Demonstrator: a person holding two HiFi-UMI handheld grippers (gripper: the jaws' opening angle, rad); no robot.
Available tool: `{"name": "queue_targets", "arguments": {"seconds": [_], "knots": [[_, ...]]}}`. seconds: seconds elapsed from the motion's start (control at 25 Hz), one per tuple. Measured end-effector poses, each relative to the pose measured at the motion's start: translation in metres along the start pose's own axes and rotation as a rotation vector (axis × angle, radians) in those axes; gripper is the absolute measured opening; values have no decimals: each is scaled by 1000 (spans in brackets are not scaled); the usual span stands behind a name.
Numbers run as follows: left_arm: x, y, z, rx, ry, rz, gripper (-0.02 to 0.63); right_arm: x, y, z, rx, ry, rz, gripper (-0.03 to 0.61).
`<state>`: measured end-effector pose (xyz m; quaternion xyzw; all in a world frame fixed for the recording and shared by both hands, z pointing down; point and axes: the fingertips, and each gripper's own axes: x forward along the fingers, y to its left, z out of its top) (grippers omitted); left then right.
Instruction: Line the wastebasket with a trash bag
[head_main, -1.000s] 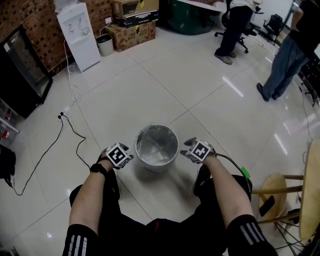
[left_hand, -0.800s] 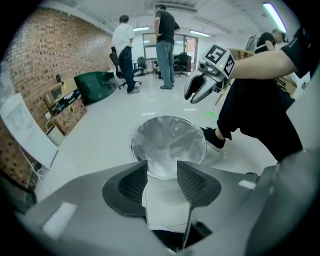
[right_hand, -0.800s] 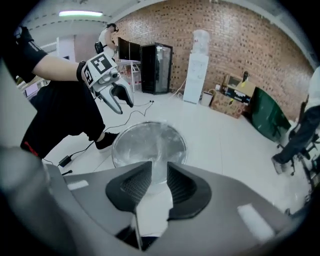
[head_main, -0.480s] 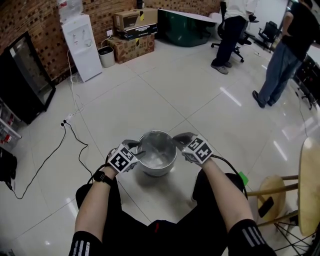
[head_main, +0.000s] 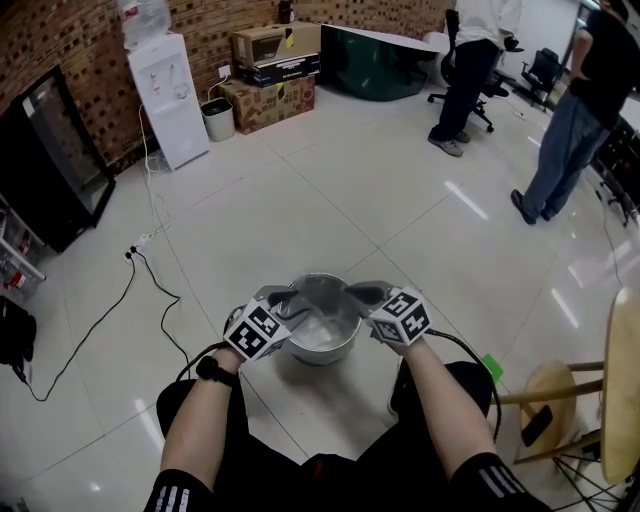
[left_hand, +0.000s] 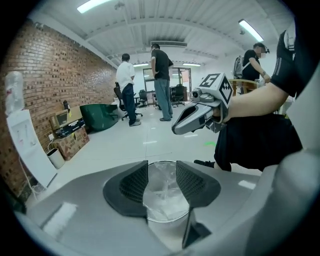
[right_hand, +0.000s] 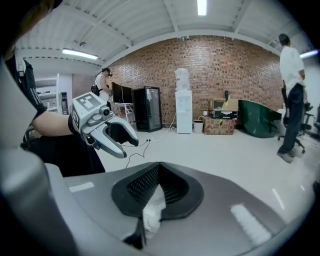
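A round metal wastebasket (head_main: 322, 352) stands on the tiled floor in front of my knees, with a clear trash bag (head_main: 320, 322) inside it. My left gripper (head_main: 288, 300) hovers over the basket's left rim. Its jaws stand apart, and in the left gripper view the bag's film (left_hand: 162, 192) and the basket show through the gap of the left gripper (left_hand: 161, 182). My right gripper (head_main: 353, 294) is over the right rim. In the right gripper view the right gripper (right_hand: 157, 187) is shut, with a crumpled fold of the bag (right_hand: 152, 214) pinched between its pads.
A white water dispenser (head_main: 165, 95), cardboard boxes (head_main: 265, 70) and a black cabinet (head_main: 50, 160) line the brick wall. A cable (head_main: 150, 285) trails over the floor at the left. A wooden stool (head_main: 560, 390) stands at the right. Two people (head_main: 570, 130) stand at the far right.
Both grippers rose from beside the wastebasket and moved in over its rim. The right gripper's jaws closed on the bag's film.
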<state>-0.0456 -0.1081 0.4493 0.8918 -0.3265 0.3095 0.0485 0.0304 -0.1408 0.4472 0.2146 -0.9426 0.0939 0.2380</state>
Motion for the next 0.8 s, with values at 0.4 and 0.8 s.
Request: {"name": "queue_targets", "arguments": {"seconds": [0.4, 0.8], "knots": [[-3, 19, 27, 62, -35, 4, 170, 7, -17, 23, -45, 0, -12, 6], [5, 11, 22, 85, -5, 5, 169, -3, -16, 23, -70, -12, -20, 6]]}}
